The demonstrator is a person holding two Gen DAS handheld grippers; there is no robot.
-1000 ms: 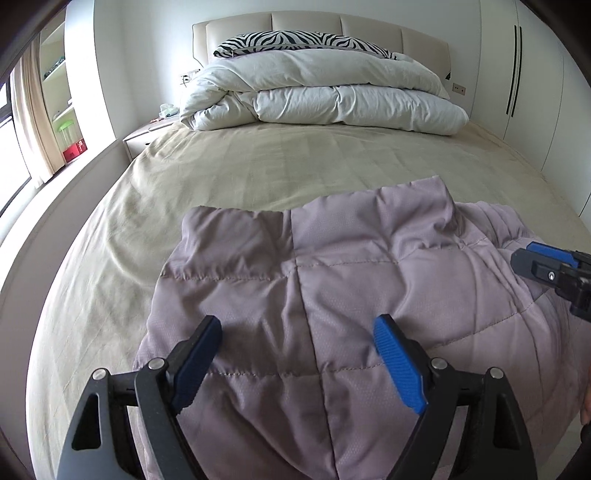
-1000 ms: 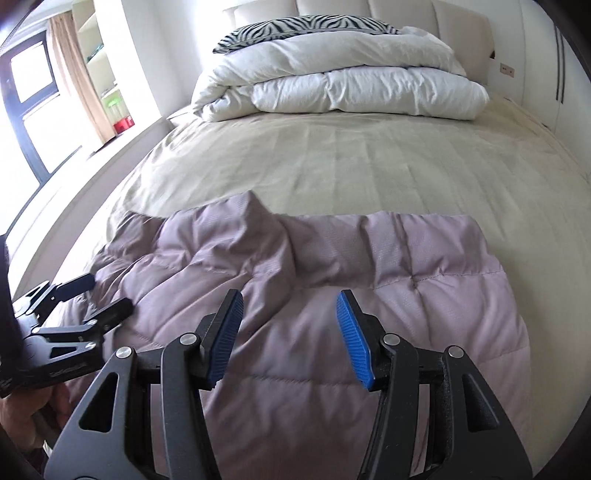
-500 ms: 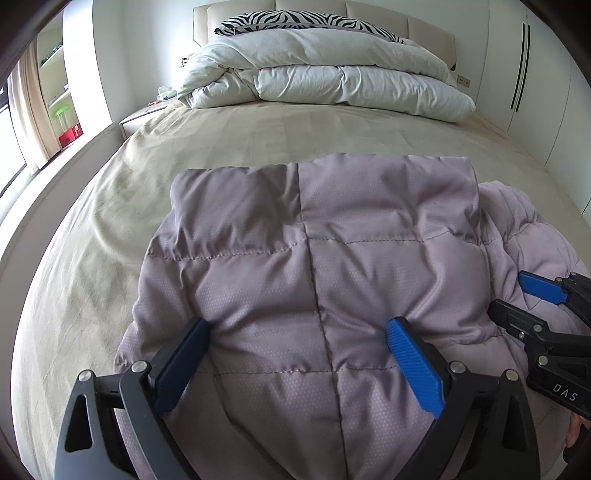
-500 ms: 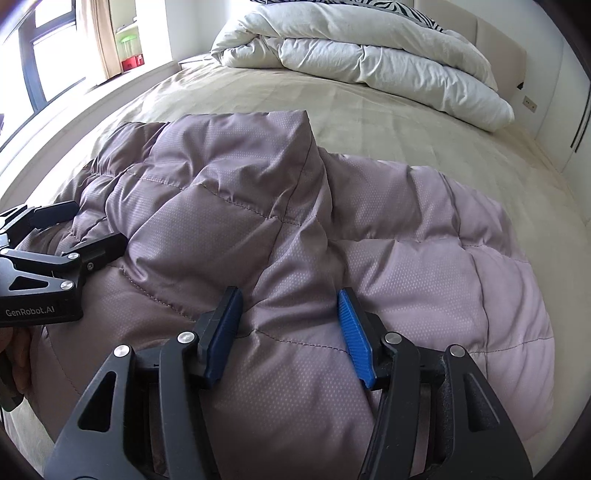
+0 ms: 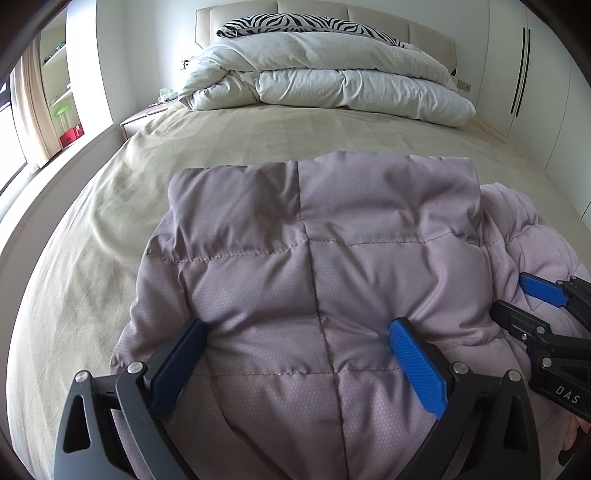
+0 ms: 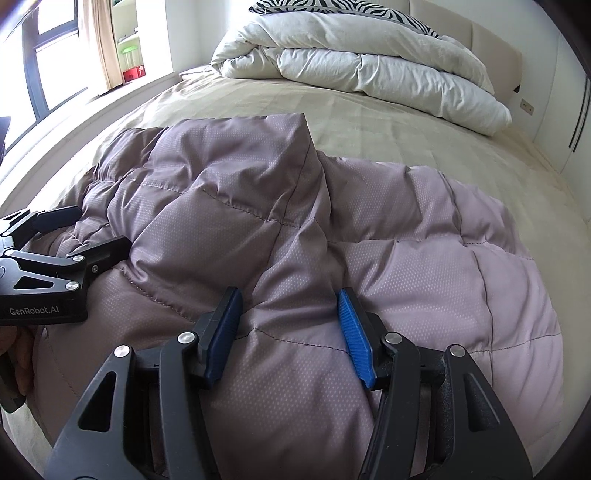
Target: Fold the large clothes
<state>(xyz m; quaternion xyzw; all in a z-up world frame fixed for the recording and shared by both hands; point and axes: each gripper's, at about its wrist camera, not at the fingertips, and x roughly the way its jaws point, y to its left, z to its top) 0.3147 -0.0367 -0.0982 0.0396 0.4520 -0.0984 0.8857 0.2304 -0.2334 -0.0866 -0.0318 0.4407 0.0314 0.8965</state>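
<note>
The quilted mauve jacket [image 5: 314, 280] lies spread on the beige bed sheet [image 5: 92, 229], near the foot of the bed. One folded panel lies over the rest, its edge standing up as a ridge [image 6: 306, 155].

Left gripper [image 5: 299, 354] — jaws spread wide, both blue pads [image 5: 417, 365] pressed down onto the padded fabric, nothing pinched between them.

Right gripper [image 6: 290, 328] — jaws likewise parted, straddling a raised fold of the jacket; pads touch the cloth on either side.

A white duvet [image 5: 325, 77] and a zebra-print pillow [image 5: 306, 23] sit at the headboard, well apart from the jacket.
</note>
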